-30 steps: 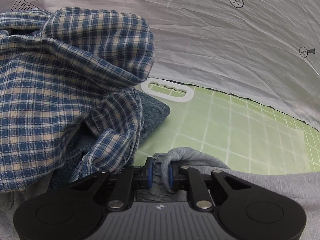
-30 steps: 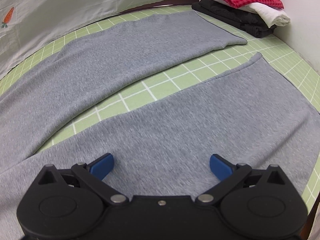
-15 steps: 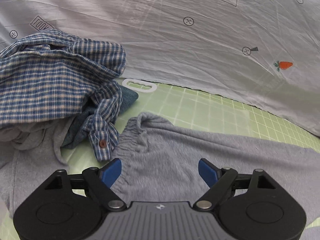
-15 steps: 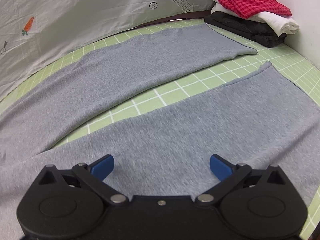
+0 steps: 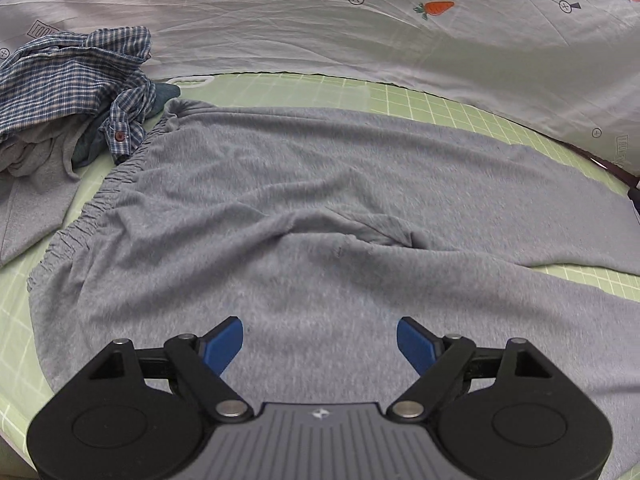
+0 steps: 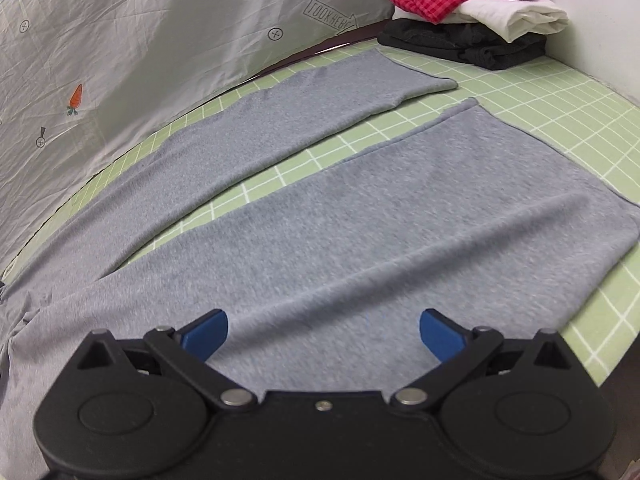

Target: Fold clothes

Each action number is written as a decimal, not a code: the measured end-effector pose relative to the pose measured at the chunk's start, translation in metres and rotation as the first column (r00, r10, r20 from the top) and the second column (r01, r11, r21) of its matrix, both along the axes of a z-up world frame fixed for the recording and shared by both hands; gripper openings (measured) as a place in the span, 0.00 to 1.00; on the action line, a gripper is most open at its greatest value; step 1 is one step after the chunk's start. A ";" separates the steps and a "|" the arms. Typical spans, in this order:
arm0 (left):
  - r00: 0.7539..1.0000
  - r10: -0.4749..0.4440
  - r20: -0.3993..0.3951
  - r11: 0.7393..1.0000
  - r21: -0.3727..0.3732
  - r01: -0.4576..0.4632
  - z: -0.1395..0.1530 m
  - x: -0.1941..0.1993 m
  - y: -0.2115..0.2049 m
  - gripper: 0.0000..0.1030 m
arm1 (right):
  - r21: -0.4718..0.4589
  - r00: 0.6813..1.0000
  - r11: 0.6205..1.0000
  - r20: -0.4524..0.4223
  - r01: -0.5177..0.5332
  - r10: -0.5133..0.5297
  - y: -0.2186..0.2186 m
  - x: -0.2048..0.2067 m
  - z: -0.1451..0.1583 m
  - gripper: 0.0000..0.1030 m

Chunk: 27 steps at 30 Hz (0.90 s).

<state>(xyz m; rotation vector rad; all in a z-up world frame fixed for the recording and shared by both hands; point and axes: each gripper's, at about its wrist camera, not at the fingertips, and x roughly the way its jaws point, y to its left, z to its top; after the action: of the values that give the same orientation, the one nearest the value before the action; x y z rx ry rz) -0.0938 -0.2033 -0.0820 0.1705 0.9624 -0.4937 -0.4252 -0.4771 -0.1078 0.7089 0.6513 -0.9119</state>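
Observation:
Grey sweatpants (image 5: pixel 312 200) lie spread flat on the green grid mat (image 5: pixel 452 108), with the elastic waistband (image 5: pixel 100 196) at the left of the left wrist view. Their two legs (image 6: pixel 360 232) stretch away toward the upper right in the right wrist view, a strip of mat between them. My left gripper (image 5: pixel 320 342) hovers open above the seat of the pants, nothing between its blue pads. Above the near leg my right gripper (image 6: pixel 324 334) is open too, and empty.
A crumpled blue plaid shirt (image 5: pixel 72 76) with other grey and blue garments lies left of the waistband. A stack of folded clothes (image 6: pixel 468 20), red check on top, sits at the mat's far right corner. A white printed sheet (image 5: pixel 360 32) rises behind the mat.
My left gripper has let go of the waistband, opened, and pulled back and right over the pants. My right gripper has stayed open and drawn back a little from the legs.

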 end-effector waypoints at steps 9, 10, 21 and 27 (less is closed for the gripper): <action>0.999 0.023 -0.037 1.000 -0.002 -0.023 -0.005 -0.059 -0.026 0.82 | 0.083 0.994 0.995 0.094 0.055 -0.063 -0.033 -0.075 -0.007 1.00; 0.999 0.025 -0.039 1.000 -0.004 -0.025 -0.005 -0.065 -0.029 0.82 | 0.096 0.992 0.994 0.111 0.056 -0.067 -0.036 -0.081 -0.008 1.00; 0.999 0.046 -0.029 0.999 0.015 -0.046 -0.003 -0.111 -0.031 0.82 | 0.218 0.956 0.966 0.222 0.141 -0.190 -0.061 -0.138 -0.013 1.00; 0.994 0.101 -0.050 0.995 0.027 -0.100 -0.007 -0.114 -0.016 0.82 | 0.238 0.922 0.950 0.278 0.204 -0.268 -0.072 -0.150 -0.017 1.00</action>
<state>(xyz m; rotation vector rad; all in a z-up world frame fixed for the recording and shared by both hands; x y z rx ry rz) -0.2078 -0.2189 -0.0888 0.1314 1.0223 -0.3954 -0.5753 -0.5488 -0.1248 1.1104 0.3874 -0.9371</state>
